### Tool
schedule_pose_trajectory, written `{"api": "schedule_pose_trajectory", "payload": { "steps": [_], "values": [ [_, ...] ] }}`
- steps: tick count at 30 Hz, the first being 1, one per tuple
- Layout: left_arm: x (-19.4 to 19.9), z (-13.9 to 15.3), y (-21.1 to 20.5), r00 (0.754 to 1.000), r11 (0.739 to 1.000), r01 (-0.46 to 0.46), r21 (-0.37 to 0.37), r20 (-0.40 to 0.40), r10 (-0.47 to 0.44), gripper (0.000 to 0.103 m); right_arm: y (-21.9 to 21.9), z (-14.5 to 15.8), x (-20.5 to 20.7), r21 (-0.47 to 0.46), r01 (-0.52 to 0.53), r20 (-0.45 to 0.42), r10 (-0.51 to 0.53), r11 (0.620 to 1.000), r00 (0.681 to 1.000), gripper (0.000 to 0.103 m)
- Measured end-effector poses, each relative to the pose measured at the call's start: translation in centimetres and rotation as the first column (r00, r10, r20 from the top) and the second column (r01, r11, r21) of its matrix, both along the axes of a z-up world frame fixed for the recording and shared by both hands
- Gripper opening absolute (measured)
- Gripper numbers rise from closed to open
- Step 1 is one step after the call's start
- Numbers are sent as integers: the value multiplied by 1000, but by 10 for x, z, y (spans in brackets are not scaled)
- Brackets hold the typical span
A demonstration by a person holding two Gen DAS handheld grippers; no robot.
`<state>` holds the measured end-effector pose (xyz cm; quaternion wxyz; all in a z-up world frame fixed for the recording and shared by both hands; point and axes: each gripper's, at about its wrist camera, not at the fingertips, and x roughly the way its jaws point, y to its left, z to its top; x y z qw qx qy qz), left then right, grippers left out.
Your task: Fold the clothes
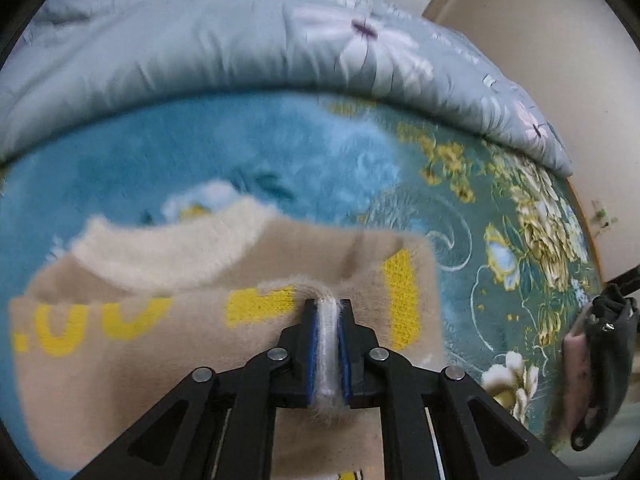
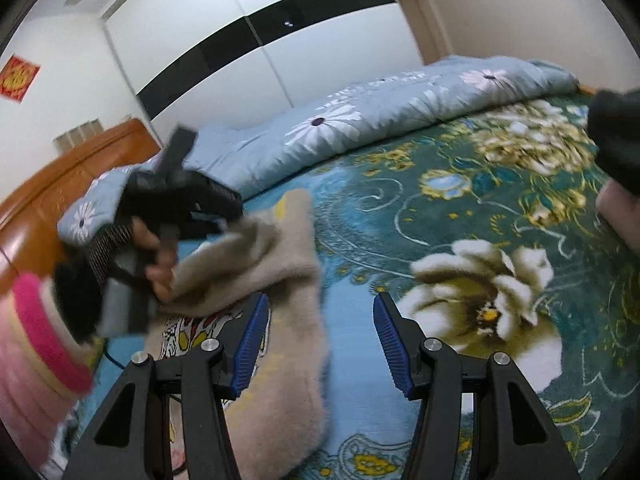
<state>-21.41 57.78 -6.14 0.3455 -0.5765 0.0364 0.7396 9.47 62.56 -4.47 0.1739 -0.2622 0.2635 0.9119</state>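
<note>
Fuzzy beige knitted sweater (image 1: 224, 360) with yellow lettering and a paler cream collar lies on the bed, partly folded over itself. One fluffy fold of its edge is bunched up off the surface. A cartoon print shows on a lower layer.

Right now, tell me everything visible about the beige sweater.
The beige sweater is fuzzy knit with a paler cream collar and yellow lettering. It lies partly folded and bunched on the floral blue bedspread. The left gripper pinches a ridge of its fabric between the blue pads. In the right wrist view a printed patch shows on it, and it passes under the left finger of the open right gripper, which grips nothing.
</note>
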Motion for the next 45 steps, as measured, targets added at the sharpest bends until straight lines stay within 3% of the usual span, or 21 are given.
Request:
{"api": "schedule_pose_trajectory", "payload": {
  "steps": [2,5,7,10,13,14,18,21,25,30,34,36,38,40,42,43,45],
  "values": [
    [0,-1,-6,999,999,5,47,51,-8,38,3,-2,-1,-15,-4,-1,4,1000,1000,56],
    [7,17,-26,996,990,17,139,88,-29,51,3,-10,-7,-32,-32,9,33,999,999,56],
    [17,35,-49,997,985,36,166,59,-47,56,4,-18,-10,-53,-51,20,52,997,998,56],
    [37,57,-100,998,983,57,174,-8,-57,63,15,-37,-12,-158,-92,11,95,983,995,56],
    [64,52,-183,997,989,5,150,-82,7,67,32,-66,-11,-339,-117,-14,120,933,993,56],
    [73,46,-208,995,991,-21,130,-93,33,68,33,-69,-9,-356,-127,-25,127,926,992,56],
    [105,12,-290,989,992,-116,50,-85,120,68,25,-71,-9,-390,-205,-74,192,898,979,56],
    [131,-19,-333,990,987,-142,72,18,141,68,-1,-72,-19,-375,-292,-51,295,880,954,56],
    [158,-35,-339,994,984,-83,155,90,69,68,-38,-67,-12,-281,-331,5,347,901,938,60],
    [176,-34,-326,993,962,9,273,109,-40,67,-63,-40,20,-286,-450,-195,408,846,892,60],
    [170,-26,-336,984,888,-32,459,169,-51,67,-86,-8,22,-217,-525,-252,473,823,845,60],
    [168,-25,-343,984,878,-33,477,172,-56,67,-93,3,21,-201,-550,-269,494,811,827,60],
    [168,-28,-348,984,885,-27,465,170,-59,67,-98,2,20,-200,-526,-216,487,826,846,60],
    [171,-37,-355,981,896,-38,443,189,-52,67,-98,-5,20,-222,-477,-149,454,851,879,49],
    [172,-44,-358,978,897,-52,438,205,-44,66,-93,-16,24,-261,-408,-102,395,875,913,16],
    [173,-46,-358,978,900,-57,432,207,-37,59,-89,-21,26,-285,-376,-93,365,882,927,14],
    [173,-48,-356,981,917,-61,395,191,-17,35,-83,-26,37,-302,-312,-63,307,901,949,10]
  ]
}}
